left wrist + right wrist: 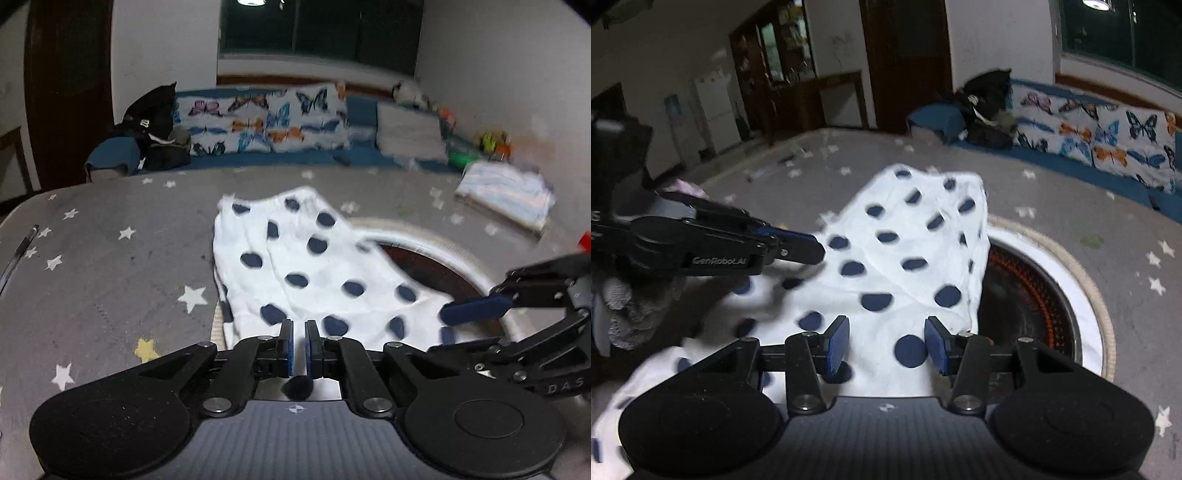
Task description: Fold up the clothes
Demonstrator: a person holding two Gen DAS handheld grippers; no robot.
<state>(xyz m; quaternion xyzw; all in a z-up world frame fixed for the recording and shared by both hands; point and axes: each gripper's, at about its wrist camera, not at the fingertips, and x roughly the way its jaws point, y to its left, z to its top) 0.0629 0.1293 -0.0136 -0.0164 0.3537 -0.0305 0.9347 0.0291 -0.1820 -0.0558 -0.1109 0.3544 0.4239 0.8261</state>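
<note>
A white garment with dark blue polka dots [314,273] lies on the grey star-print table cover [110,266], partly over a round opening. My left gripper [299,332] is shut on the garment's near edge; cloth shows between its blue pads. It also shows in the right wrist view [812,251], at the garment's left side. My right gripper [886,343] is open, its pads on either side of the polka-dot garment [905,258], which runs between them. The right gripper also shows in the left wrist view [454,325], open at the garment's right edge.
A round heater opening with a white rim [1067,280] sits in the table under the garment's right side. A folded striped cloth [506,195] lies at the far right. A sofa with butterfly cushions [266,122] stands beyond the table. A pen [18,254] lies at the left edge.
</note>
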